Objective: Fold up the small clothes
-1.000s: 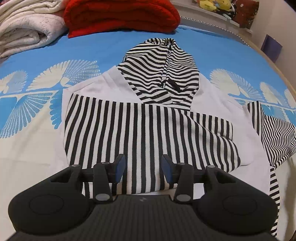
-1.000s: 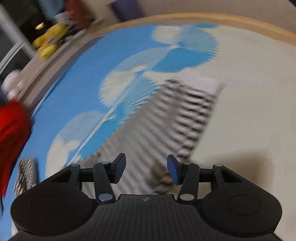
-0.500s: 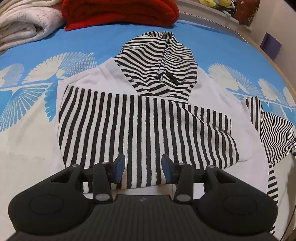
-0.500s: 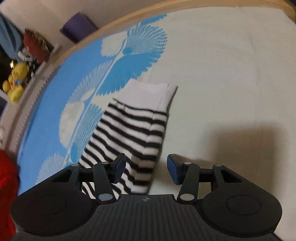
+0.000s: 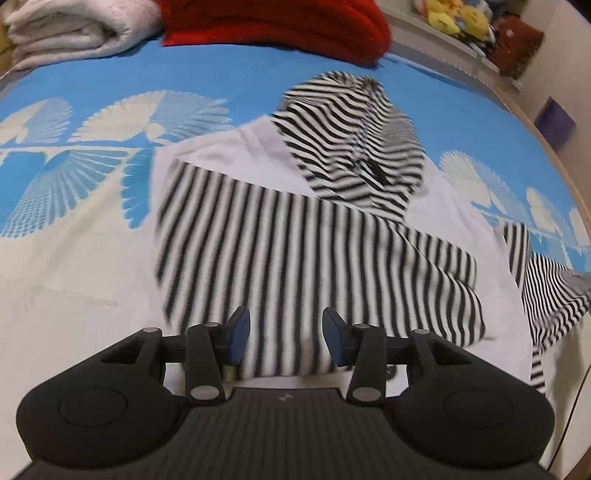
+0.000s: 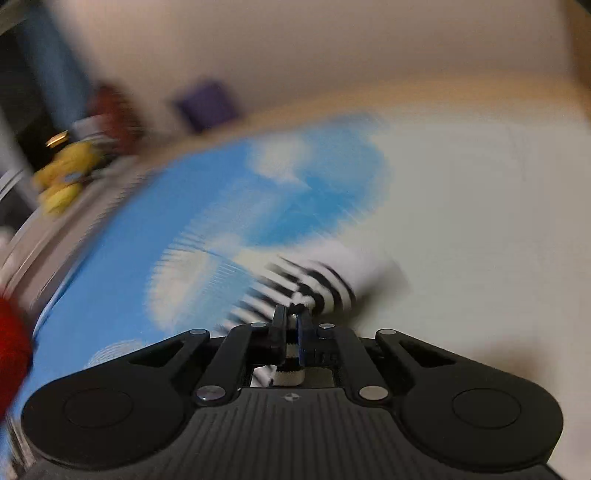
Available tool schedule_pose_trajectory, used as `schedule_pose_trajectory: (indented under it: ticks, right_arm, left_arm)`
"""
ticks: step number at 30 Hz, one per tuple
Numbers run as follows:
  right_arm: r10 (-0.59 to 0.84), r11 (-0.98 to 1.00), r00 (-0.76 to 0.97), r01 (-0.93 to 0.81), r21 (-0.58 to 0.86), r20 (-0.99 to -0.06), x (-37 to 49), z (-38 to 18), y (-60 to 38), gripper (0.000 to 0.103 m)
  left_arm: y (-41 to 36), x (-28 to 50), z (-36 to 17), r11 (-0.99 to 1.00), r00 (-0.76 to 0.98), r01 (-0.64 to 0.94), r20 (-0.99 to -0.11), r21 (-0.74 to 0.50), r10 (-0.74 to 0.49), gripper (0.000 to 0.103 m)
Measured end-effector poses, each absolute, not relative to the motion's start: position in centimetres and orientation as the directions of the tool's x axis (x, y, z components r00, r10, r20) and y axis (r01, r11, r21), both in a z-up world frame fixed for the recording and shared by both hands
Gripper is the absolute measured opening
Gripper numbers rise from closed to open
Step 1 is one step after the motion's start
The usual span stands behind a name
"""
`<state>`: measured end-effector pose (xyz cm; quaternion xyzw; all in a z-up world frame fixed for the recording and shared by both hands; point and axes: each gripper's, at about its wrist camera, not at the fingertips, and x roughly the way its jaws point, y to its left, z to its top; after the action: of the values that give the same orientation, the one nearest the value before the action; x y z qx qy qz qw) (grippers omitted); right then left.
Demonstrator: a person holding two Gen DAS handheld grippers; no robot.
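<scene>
A small hooded top of black-and-white striped and plain white knit (image 5: 295, 236) is spread flat on the bed, which is covered by a blue-and-cream bedspread printed with fan-shaped feathers (image 5: 92, 192), so that its parts can be turned inward one at a time. In the left wrist view the striped hood (image 5: 354, 136) is laid toward twelve o'clock, one striped sleeve (image 5: 436, 280) is already folded across the body toward four o'clock, and the other sleeve (image 5: 546, 291) is left stretched out at three o'clock. The left hand-held gripper (image 5: 282, 334) is held over the hem at six o'clock with its jaws about half open and nothing between them, probably kept ready to pin or lift the lower edge. The right hand-held gripper (image 6: 291, 325) is closed tight on the striped sleeve near its white cuff (image 6: 364, 269), a fold of fabric being pinched between the blue pads; the cuff end is taken most likely because the whole sleeve can then be carried over the body in one pull. A folded red knitted blanket (image 5: 280, 26) and a rolled white blanket (image 5: 74, 29) are stacked at the eleven to twelve o'clock edge, clear of the folding area. Yellow soft toys (image 5: 454, 16) are kept on a ledge beyond the bed.
</scene>
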<state>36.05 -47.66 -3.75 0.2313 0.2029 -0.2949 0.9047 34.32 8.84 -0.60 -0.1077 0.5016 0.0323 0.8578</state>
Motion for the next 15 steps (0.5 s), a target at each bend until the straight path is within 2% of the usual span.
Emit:
schedule_pose_trajectory:
  ticks: [3, 5, 7, 9, 11, 13, 15]
  right_arm:
    - [-0.247, 0.925, 0.903, 0.328, 0.193, -0.351, 36.6, 0.4, -38.0, 0.005]
    - [-0.058, 0.974, 0.948, 0.123, 0.190, -0.313, 35.9, 2.1, -32.0, 0.005]
    - [0.164, 0.973, 0.935, -0.100, 0.209, -0.314, 35.0, 2.9, -25.8, 0.005]
    - [0.393, 0.911, 0.829, -0.293, 0.289, -0.397, 34.8, 2.5, -20.9, 0.008]
    - [0.535, 0.844, 0.652, -0.389, 0.369, -0.538, 34.6, 0.8, -16.5, 0.024]
    - [0.522, 0.850, 0.558, -0.404, 0.339, -0.645, 33.7, -0.7, -13.4, 0.029]
    - [0.479, 0.874, 0.533, -0.362, 0.324, -0.697, 33.4, -1.4, -12.7, 0.033]
  left_arm:
    - [11.5, 34.4, 0.0, 0.949, 0.499, -0.231, -0.863, -0.215, -0.074, 0.048]
    - [13.5, 34.4, 0.3, 0.921, 0.506, -0.287, -0.858, -0.264, -0.088, 0.048]
    - [15.1, 34.2, 0.8, 0.900, 0.515, -0.330, -0.853, -0.285, -0.081, 0.048]
    - [16.4, 34.1, 1.1, 0.886, 0.520, -0.358, -0.851, -0.294, -0.072, 0.048]
    - [17.5, 34.0, 1.2, 0.875, 0.517, -0.372, -0.852, -0.309, -0.080, 0.048]
    - [18.4, 33.9, 1.1, 0.861, 0.516, -0.390, -0.852, -0.328, -0.091, 0.048]
    - [18.9, 33.8, 1.1, 0.847, 0.518, -0.407, -0.850, -0.341, -0.094, 0.048]
